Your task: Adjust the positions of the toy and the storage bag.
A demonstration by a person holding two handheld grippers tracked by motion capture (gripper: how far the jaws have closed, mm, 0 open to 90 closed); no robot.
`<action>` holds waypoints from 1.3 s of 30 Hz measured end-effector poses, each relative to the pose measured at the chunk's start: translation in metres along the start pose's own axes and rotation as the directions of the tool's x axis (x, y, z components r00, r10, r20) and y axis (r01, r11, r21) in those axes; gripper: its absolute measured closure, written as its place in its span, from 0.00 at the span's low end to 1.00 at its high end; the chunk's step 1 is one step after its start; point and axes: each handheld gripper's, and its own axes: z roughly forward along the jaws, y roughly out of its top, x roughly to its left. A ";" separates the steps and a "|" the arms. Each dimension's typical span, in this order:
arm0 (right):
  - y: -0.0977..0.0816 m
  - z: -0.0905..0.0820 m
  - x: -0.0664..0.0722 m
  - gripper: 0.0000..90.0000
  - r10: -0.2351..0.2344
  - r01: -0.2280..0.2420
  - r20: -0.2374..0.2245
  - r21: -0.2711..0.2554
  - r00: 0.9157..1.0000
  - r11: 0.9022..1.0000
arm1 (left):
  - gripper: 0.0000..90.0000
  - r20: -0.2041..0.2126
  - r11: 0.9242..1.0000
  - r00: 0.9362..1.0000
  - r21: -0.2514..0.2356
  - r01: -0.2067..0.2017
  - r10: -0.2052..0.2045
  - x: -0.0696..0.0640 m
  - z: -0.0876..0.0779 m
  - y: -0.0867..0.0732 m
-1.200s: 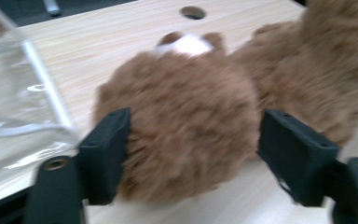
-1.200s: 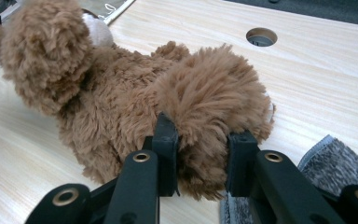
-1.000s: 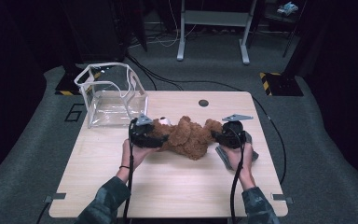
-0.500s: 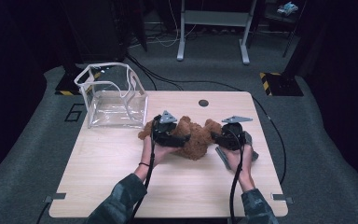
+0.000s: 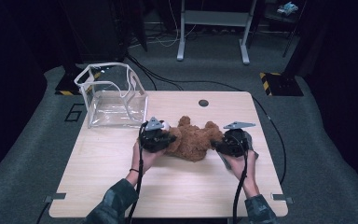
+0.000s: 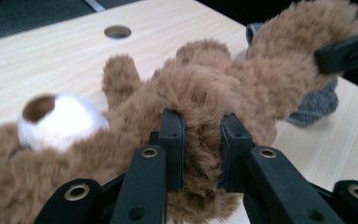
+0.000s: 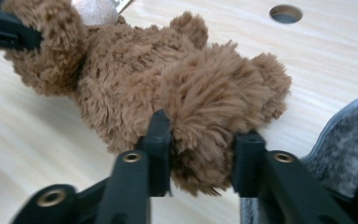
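A brown plush teddy bear [image 5: 193,142] lies on the wooden table [image 5: 168,186] between my two grippers. My left gripper [image 5: 170,140] is at the end with the white muzzle [image 6: 60,121]. Its jaws have just been closing and now pinch a furry limb [image 6: 200,88]. In its own view, my left gripper [image 6: 203,140] has fur squeezed between both pads. My right gripper [image 5: 216,145] holds the bear's other end. In its own view, my right gripper [image 7: 203,154] has jaws that have just been opening a little. A limb [image 7: 205,102] still fills the gap, touching both pads.
A clear plastic box [image 5: 112,100] with a white rim stands open at the table's back left. A grey felt piece [image 5: 254,151] lies under my right hand. A round hole [image 5: 203,102] sits at the table's far edge. Cables cross the floor behind the table.
My left gripper moved right onto the bear, closed on its fur, then drew back slightly left. The right hand stayed in place.
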 end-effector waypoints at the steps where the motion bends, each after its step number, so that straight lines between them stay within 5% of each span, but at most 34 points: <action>1: -0.001 -0.003 -0.002 0.61 0.006 -0.006 -0.013 -0.008 1.000 1.000 | 0.84 0.019 1.000 1.000 0.000 0.020 -0.020 0.000 -0.002 -0.008; 11: 0.008 -0.027 -0.028 0.25 0.058 -0.058 -0.001 -0.045 0.998 0.997 | 0.84 0.051 1.000 0.999 0.008 0.012 -0.012 -0.008 -0.006 -0.033; 17: 0.017 -0.001 -0.042 0.19 0.062 -0.063 0.030 0.027 0.998 0.998 | 0.84 0.059 0.999 0.997 0.010 0.039 -0.040 -0.008 -0.010 -0.052; 23: 0.024 0.032 -0.041 0.17 0.061 -0.064 0.031 0.105 0.998 0.992 | 0.83 0.062 0.998 0.996 0.010 0.059 -0.060 -0.008 -0.015 -0.062; 31: 0.038 0.071 -0.049 0.17 0.124 -0.124 0.012 0.159 0.992 0.979 | 0.83 0.066 0.998 0.996 0.009 0.056 -0.057 -0.010 -0.017 -0.070; 39: 0.045 0.088 -0.043 0.38 0.125 -0.120 -0.010 0.213 0.992 0.970 | 0.83 0.073 0.997 0.994 0.003 0.076 -0.076 -0.011 -0.019 -0.076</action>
